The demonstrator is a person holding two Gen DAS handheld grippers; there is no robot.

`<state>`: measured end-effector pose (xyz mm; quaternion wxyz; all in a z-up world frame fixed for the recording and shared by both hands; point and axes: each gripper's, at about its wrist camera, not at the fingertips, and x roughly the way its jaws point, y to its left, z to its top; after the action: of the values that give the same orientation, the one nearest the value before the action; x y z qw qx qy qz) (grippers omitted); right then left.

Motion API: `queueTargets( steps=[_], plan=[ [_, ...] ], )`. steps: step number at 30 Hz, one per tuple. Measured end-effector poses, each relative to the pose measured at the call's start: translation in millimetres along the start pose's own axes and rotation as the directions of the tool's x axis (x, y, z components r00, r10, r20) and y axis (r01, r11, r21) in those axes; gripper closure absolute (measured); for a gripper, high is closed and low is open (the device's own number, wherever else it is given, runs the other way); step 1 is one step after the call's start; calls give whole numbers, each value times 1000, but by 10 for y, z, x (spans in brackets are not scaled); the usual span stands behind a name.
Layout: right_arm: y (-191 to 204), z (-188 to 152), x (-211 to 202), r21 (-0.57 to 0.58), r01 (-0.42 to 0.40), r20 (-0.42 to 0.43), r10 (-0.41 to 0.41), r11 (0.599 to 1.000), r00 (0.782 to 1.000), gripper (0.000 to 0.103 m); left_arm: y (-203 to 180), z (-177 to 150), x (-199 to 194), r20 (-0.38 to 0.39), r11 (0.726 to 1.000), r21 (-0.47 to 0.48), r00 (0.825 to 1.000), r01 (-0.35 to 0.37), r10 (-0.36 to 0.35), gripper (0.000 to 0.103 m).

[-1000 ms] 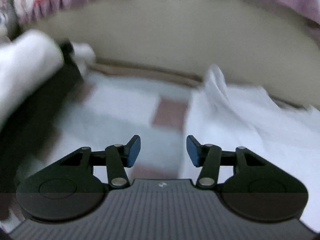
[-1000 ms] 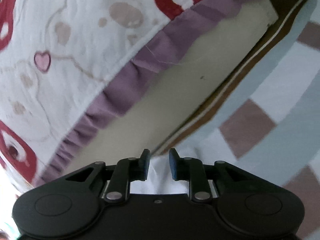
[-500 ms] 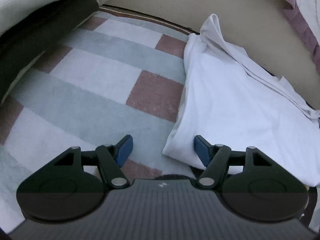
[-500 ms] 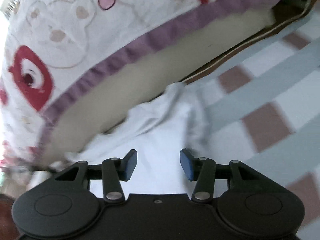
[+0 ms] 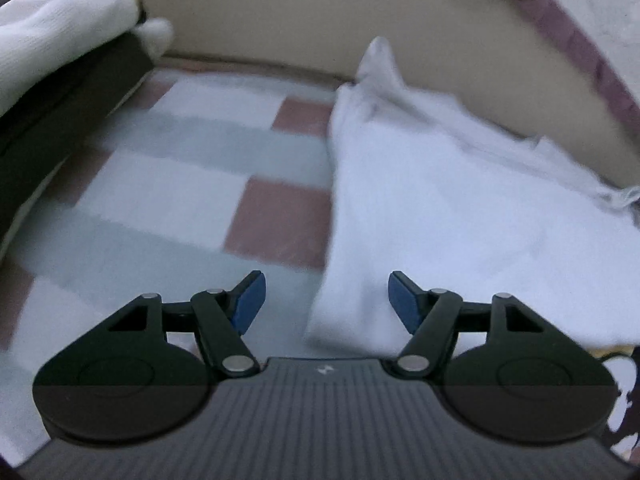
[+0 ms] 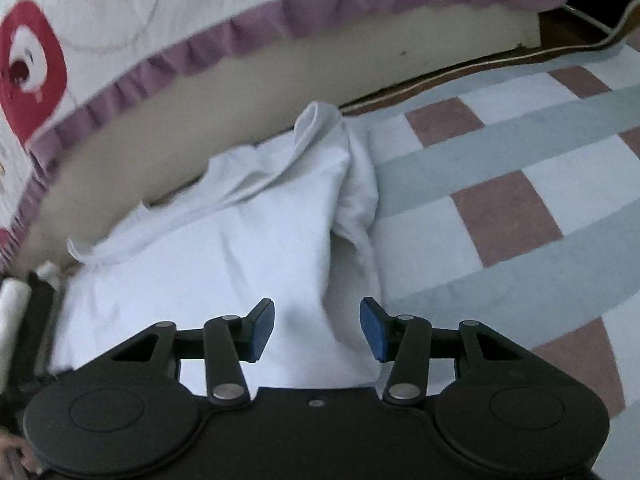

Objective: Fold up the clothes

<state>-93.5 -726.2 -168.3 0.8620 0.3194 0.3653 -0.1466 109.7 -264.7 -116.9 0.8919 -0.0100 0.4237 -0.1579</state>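
While both tongs stood apart and held nothing, the left tongs (image 5: 327, 300) hung over the near edge of the white shirt (image 5: 460, 208), and the right tongs (image 6: 317, 330) hung over its near part. The shirt (image 6: 224, 256) lay on the checked rug (image 6: 500, 184), its far side against the beige bed base (image 6: 280, 84) under a quilt (image 6: 120, 12).

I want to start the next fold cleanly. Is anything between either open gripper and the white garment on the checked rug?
Nothing visible is in the way. The left gripper is open with the edge of the white garment right between its fingers. The right gripper is open directly over the same cloth, which lies on the rug.
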Motion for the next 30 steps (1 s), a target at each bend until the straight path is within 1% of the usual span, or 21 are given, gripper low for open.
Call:
queueTargets(
  steps=[1, 2, 3, 4, 6, 9, 10, 12, 13, 14, 18, 20, 21, 22, 24, 25, 26, 27, 28, 29, 30],
  plan=[
    [2, -29, 11, -20, -24, 7, 24, 1000, 1000, 52, -36, -14, 21, 19, 1000, 21, 1000, -6, 5, 52],
    [21, -66, 12, -61, -68, 11, 69, 996, 998, 62, -72, -27, 43, 38, 999, 42, 999, -12, 10, 77],
    [69, -85, 23, -121, -98, -9, 98, 988, 995, 99, -100, -35, 61, 20, 998, 55, 1000, 1, -3, 92],
    [127, -103, 10, -173, -87, -14, 86, 981, 996, 97, -128, -43, 79, 1, 998, 67, 1000, 15, -15, 92],
    [246, -139, -31, -269, -47, -9, 46, 962, 999, 97, -128, -30, 23, 11, 998, 55, 1000, 22, -23, 93],
    [207, -105, -164, -235, 7, 24, -2, 972, 1000, 97, 1, -8, -44, -2, 999, -4, 999, 37, -37, 95],
    [168, -91, -198, -214, 17, 23, -12, 977, 1000, 98, 53, -7, -53, -13, 999, -28, 999, 40, -40, 95],
    [111, -98, -188, -192, 29, -2, -30, 981, 1000, 98, 76, -25, -62, -45, 999, -36, 999, 19, -20, 95],
    [111, -110, -144, -213, 51, -22, -57, 976, 998, 99, 88, -34, -67, -60, 999, -39, 998, 8, -10, 95],
    [141, -135, -89, -254, 93, -40, -107, 963, 993, 99, 99, -43, -72, -76, 999, -43, 997, -3, -1, 96],
    [174, -136, 11, -291, 158, -56, -182, 944, 982, 100, 115, -56, -67, -101, 998, -39, 994, -48, 44, 95],
    [132, -128, 39, -273, 182, -67, -208, 945, 976, 100, 130, -60, -56, -107, 996, -46, 991, -83, 78, 96],
    [118, -130, 44, -268, 196, -72, -223, 943, 972, 101, 109, -73, -48, -119, 988, -6, 981, -154, 152, 97],
    [105, -132, 48, -264, 212, -77, -240, 941, 968, 101, 88, -86, -41, -128, 974, 35, 966, -223, 226, 97],
    [153, -159, 30, -296, 249, -67, -280, 922, 958, 100, 111, -133, -62, -122, 959, 81, 952, -271, 279, 98],
    [182, -171, 26, -310, 281, -57, -313, 908, 948, 100, 195, -135, -120, -137, 980, -15, 971, -198, 194, 97],
    [211, -183, 24, -322, 317, -47, -349, 892, 936, 98, 279, -138, -179, -143, 986, -111, 984, -123, 106, 97],
    [235, -193, 18, -337, 366, -27, -397, 867, 917, 88, 364, -140, -237, -141, 977, -207, 990, -47, 18, 95],
    [246, -193, 13, -346, 461, 6, -489, 817, 872, 88, 447, -143, -295, -130, 953, -300, 989, 28, -70, 94],
    [232, -180, -7, -336, 555, 33, -579, 761, 814, 87, 458, -178, -312, -117, 938, -339, 986, 74, -120, 94],
    [195, -150, -62, -291, 594, 40, -611, 750, 791, 76, 470, -212, -329, -101, 919, -376, 981, 119, -169, 92]
  ],
)
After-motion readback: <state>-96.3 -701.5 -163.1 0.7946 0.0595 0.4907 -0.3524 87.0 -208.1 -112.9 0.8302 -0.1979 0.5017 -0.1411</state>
